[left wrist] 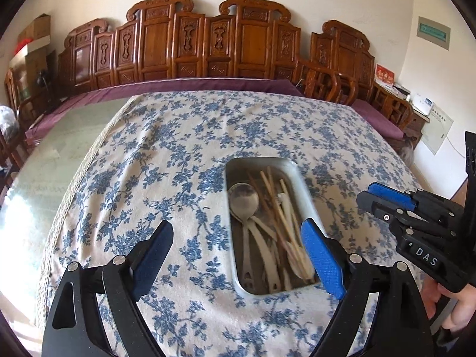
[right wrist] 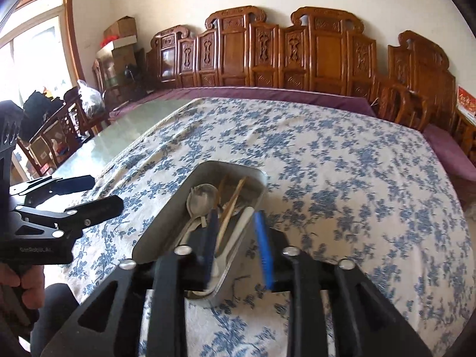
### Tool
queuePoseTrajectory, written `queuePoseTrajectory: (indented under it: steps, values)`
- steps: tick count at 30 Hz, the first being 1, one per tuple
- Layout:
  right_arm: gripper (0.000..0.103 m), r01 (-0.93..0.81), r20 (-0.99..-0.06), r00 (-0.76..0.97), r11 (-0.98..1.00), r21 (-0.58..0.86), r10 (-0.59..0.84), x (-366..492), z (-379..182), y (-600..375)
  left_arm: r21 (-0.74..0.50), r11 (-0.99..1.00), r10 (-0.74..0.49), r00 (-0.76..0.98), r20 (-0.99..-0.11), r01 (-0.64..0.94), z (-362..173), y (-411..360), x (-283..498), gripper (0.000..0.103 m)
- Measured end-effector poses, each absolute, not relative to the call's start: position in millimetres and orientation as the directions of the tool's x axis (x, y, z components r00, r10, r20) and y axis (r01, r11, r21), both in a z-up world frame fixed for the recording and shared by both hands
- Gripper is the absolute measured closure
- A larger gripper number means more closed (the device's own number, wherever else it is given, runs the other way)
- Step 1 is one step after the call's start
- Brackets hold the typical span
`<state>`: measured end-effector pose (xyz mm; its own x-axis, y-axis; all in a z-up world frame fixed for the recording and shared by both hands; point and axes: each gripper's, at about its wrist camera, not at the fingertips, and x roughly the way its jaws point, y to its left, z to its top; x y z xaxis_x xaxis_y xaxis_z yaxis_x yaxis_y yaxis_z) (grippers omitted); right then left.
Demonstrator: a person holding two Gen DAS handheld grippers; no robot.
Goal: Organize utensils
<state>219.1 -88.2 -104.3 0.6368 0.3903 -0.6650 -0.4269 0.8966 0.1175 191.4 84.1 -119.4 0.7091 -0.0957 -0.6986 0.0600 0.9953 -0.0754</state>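
Hovering released, the left gripper (left wrist: 238, 255) has the metal tray (left wrist: 238, 267) (spoons, chopsticks) beneath its right finger; right gripper (right wrist: 238, 238) hangs empty, part-open above it.

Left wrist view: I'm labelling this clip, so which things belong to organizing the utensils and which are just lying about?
Job: metal tray; metal spoon; wooden chopsticks; white plastic spoons.

Lying about: floral tablecloth; carved wooden bench; cardboard boxes.
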Motion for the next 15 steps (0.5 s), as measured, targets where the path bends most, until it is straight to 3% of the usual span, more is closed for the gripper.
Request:
queuePoseTrajectory:
  steps: [2, 7, 10, 15]
  values:
    - [0.054, -0.412, -0.660, 0.650, 0.905, 0.110, 0.376, 212, -101, -99, -0.073, 0.994, -0.105, 0.717, -0.689, 0.075, -113, 77, 184, 0.018]
    - [0.031, -0.385, -0.646, 0.682, 0.919, 0.080, 0.342, 194, -94, -121, -0.041, 0.994, -0.099, 0.727, -0.680, 0.097, -100, 56, 171, 0.017]
    - [0.013, -0.363, -0.631, 0.702, 0.928, 0.079, 0.328, 185, -88, -133, -0.046, 0.994, -0.106, 0.740, -0.665, 0.101, -92, 45, 163, 0.008]
    - [0.003, -0.330, -0.613, 0.727, 0.940, 0.085, 0.311, 170, -76, -152, -0.049, 0.993, -0.110, 0.746, -0.657, 0.104, -83, 32, 154, 0.008]
